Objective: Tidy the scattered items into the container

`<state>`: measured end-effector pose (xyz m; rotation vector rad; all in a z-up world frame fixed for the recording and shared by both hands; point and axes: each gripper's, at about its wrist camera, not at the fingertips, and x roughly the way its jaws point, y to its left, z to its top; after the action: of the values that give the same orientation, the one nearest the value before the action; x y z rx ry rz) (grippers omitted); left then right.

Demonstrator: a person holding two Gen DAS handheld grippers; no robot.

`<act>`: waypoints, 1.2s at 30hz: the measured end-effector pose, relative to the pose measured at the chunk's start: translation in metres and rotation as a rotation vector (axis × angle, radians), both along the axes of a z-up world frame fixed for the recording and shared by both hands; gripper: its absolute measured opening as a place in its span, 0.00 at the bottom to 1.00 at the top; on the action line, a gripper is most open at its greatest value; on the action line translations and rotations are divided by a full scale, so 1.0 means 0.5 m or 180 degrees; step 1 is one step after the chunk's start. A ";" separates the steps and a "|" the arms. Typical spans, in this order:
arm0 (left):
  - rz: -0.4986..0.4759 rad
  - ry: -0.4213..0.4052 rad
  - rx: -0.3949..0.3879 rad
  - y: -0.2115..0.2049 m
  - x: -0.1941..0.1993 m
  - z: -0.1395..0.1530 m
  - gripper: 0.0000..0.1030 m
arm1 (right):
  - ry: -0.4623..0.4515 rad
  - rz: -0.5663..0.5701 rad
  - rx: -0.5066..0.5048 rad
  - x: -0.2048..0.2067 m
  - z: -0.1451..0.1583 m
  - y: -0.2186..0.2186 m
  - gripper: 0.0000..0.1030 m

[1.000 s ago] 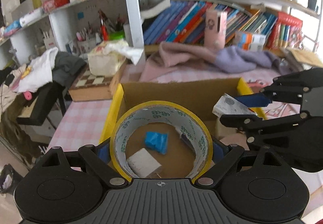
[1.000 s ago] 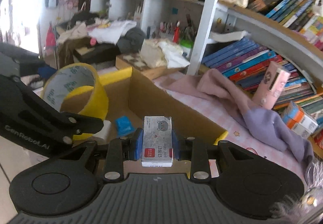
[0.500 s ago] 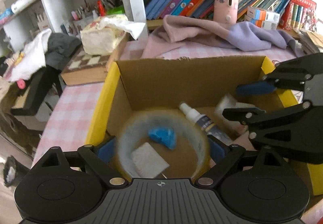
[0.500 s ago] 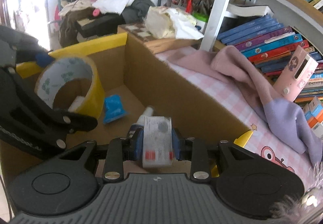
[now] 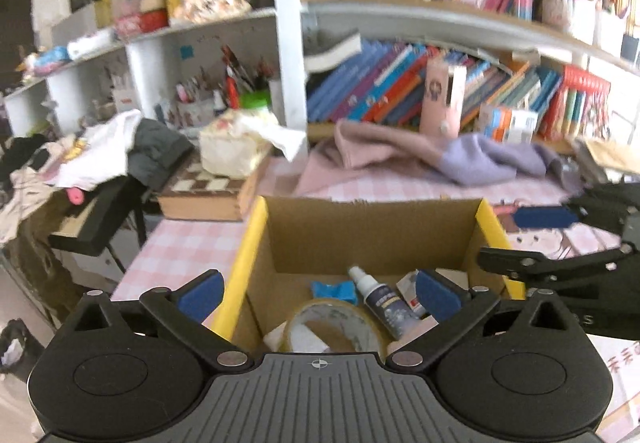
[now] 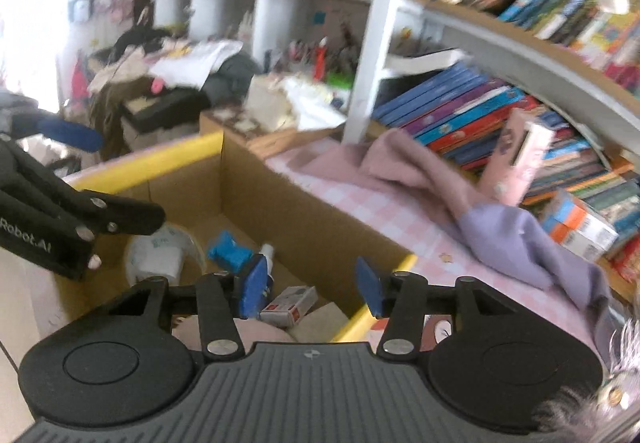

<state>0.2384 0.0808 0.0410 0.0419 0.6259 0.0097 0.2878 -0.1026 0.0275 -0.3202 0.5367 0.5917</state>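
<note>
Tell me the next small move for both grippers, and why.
Probably lift both clear of the box and look for more loose items. The left gripper and right gripper have open, empty jaws, and the tape and staple box lie inside the box.

Table with pink checked cloth [image 5: 180, 247]. On it: yellow-rimmed cardboard box [image 5: 372, 239], wooden chessboard case [image 5: 208, 195], pink-and-lilac garment [image 5: 420, 155]. Pink device [image 5: 442, 99] stands behind the garment.

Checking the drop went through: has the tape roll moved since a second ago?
Yes. The tape roll has left the open left gripper and dropped to the floor of the cardboard box.
</note>
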 end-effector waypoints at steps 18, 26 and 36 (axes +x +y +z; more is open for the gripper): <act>-0.0171 -0.0420 0.0159 -0.045 -0.313 0.013 1.00 | -0.0291 -0.1224 0.0425 -0.370 0.051 -0.086 0.51; -0.0354 -0.0191 0.0213 -0.080 -0.386 -0.042 1.00 | -0.0012 -0.1680 0.0252 -0.514 -0.014 -0.116 0.60; -0.0333 0.0127 0.0050 -0.089 -0.418 -0.090 1.00 | 0.0217 -0.2102 0.0239 -0.592 -0.054 -0.146 0.87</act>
<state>0.0294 0.0365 -0.0039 0.0902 0.6628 -0.0877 -0.0081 -0.1756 0.0006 -0.0391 0.6429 -0.0180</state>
